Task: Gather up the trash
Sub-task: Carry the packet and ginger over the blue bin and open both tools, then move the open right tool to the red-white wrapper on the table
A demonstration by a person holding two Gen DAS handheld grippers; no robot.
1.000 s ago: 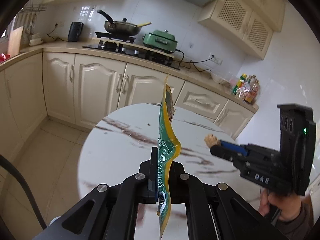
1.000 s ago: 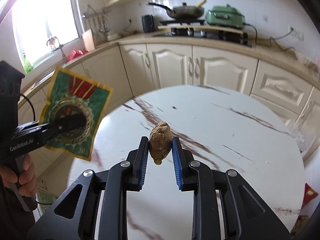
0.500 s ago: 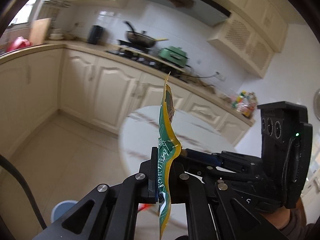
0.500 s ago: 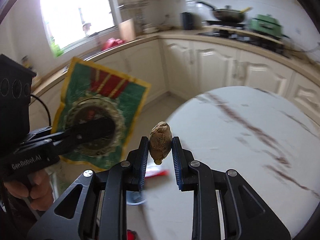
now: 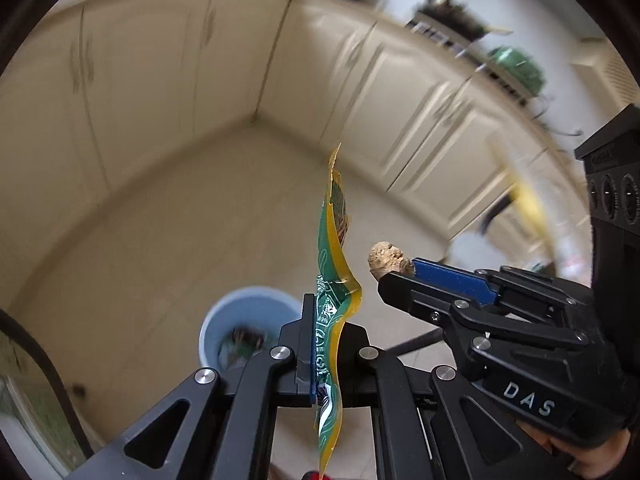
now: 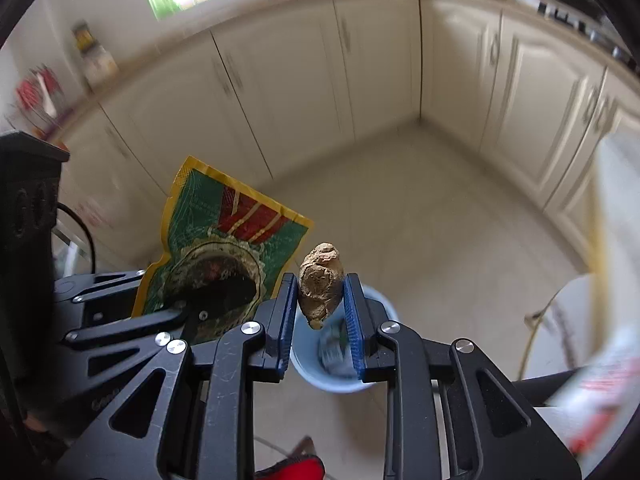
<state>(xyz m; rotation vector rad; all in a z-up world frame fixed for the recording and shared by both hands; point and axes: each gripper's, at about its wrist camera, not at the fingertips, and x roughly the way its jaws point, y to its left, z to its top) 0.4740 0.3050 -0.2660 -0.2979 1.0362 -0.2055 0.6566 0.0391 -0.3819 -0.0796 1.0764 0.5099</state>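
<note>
Grippers [image 5: 326, 344] [image 6: 320, 312]: one wrapper [image 5: 334, 280], one lump [image 6: 321, 280]

Bare floor [image 6: 420, 208] rings the open blue bin [image 6: 384, 312]; cabinets [image 6: 280, 92] beyond.

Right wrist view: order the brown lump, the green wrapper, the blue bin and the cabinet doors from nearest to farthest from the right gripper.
1. Brown lump: clamped in the right gripper's jaws.
2. Green wrapper: just left, held by the left gripper.
3. Blue bin: on the floor below the jaws.
4. Cabinet doors: across the floor, behind everything.
</note>
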